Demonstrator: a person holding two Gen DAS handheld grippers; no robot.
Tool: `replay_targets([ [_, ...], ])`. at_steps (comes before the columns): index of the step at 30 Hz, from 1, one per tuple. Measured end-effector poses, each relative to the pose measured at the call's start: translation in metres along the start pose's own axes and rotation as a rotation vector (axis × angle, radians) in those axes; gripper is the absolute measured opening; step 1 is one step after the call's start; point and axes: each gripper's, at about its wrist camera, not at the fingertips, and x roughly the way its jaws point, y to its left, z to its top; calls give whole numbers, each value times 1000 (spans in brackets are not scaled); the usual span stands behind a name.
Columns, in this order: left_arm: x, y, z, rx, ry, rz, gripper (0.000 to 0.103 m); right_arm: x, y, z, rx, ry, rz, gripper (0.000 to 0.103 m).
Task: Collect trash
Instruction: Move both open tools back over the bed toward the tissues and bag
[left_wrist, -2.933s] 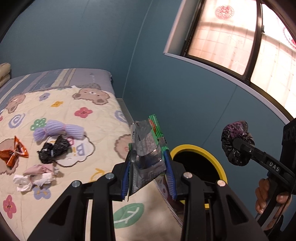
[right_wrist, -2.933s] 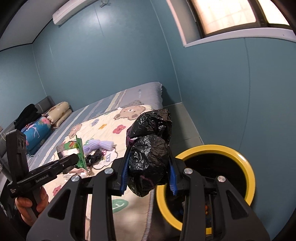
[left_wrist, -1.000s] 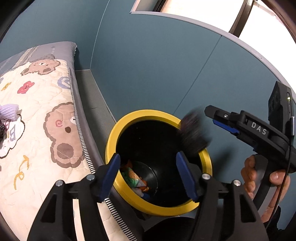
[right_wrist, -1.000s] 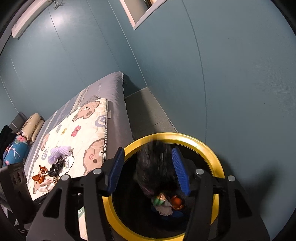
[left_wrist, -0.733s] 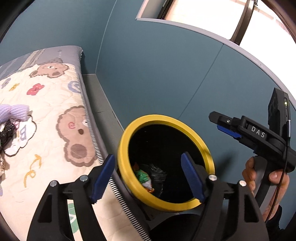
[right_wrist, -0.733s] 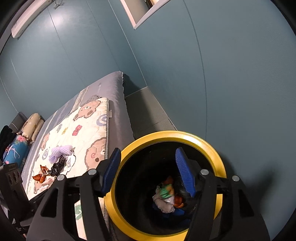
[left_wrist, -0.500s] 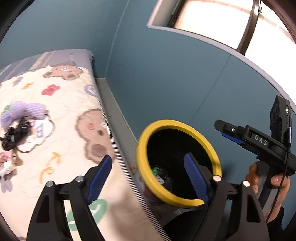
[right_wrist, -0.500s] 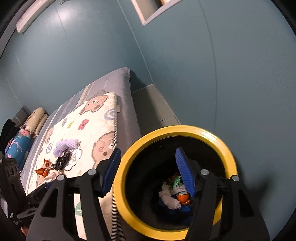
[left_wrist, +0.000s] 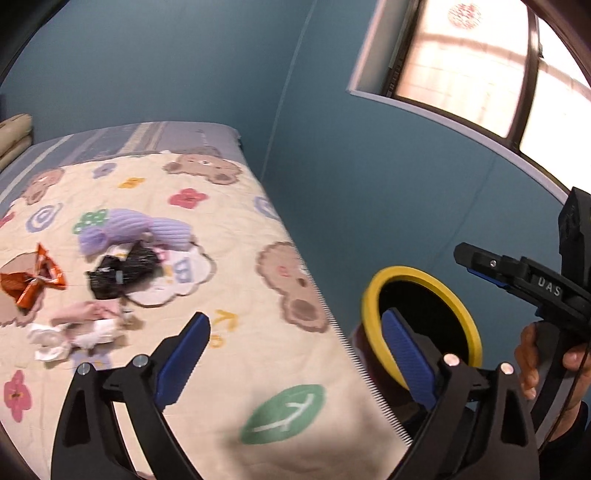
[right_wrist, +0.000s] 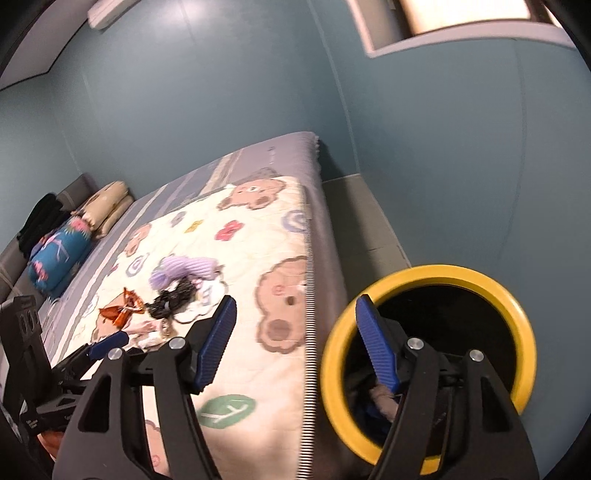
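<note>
Both loads have dropped into the yellow-rimmed bin (right_wrist: 428, 275), so the left tool (left_wrist: 295, 354) and right tool (right_wrist: 295, 339), spread and empty, swing back toward the litter (left_wrist: 122, 271) on the bed (left_wrist: 236, 280)

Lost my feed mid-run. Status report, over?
Left gripper open, empty. Right gripper open, empty. Orange wrapper, black bag, tissues on quilt. Yellow-rimmed bin beside bed, nothing blocking.
</note>
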Motion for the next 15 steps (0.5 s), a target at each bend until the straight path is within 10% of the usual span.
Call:
replay_targets([
  [15,-30,121,-10,-141,-23,171,92,49,104,4,-140,62,73,64],
])
